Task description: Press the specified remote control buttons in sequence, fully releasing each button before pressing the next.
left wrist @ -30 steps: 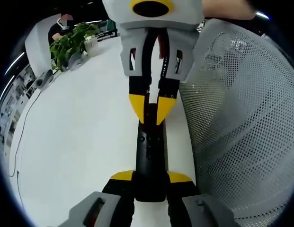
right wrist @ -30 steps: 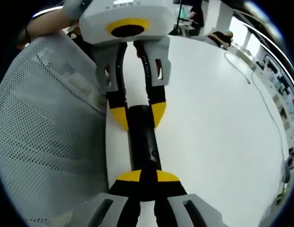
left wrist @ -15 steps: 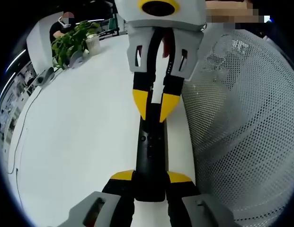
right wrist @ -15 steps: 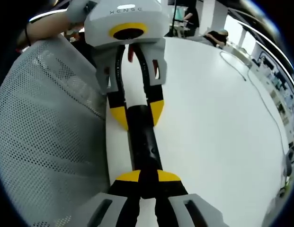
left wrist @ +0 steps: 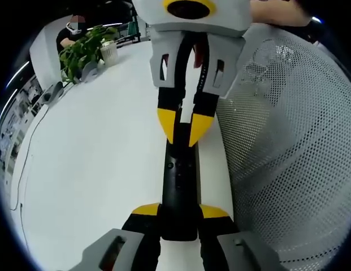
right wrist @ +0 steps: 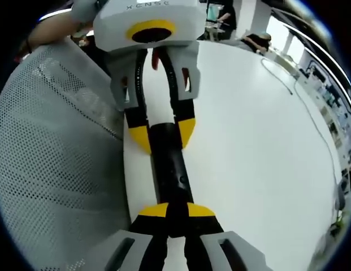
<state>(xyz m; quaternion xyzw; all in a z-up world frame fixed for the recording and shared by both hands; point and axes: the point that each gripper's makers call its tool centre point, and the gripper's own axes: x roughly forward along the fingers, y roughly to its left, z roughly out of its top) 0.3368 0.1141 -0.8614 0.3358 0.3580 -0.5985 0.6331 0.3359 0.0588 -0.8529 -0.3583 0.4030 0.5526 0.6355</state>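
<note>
Remote control held at both ends above the desk.
The left gripper [left wrist: 180, 213] is clenched on the near end of the black remote control [left wrist: 179, 186]; the right gripper [left wrist: 183, 125] grips the far end. Against the frame half a second ago, the right gripper sits marginally higher in the left gripper view; grip unchanged. The remote control is long, slim, with small buttons along its top, over the white desk [left wrist: 96, 147] beside a white mesh surface [left wrist: 288, 152].
</note>
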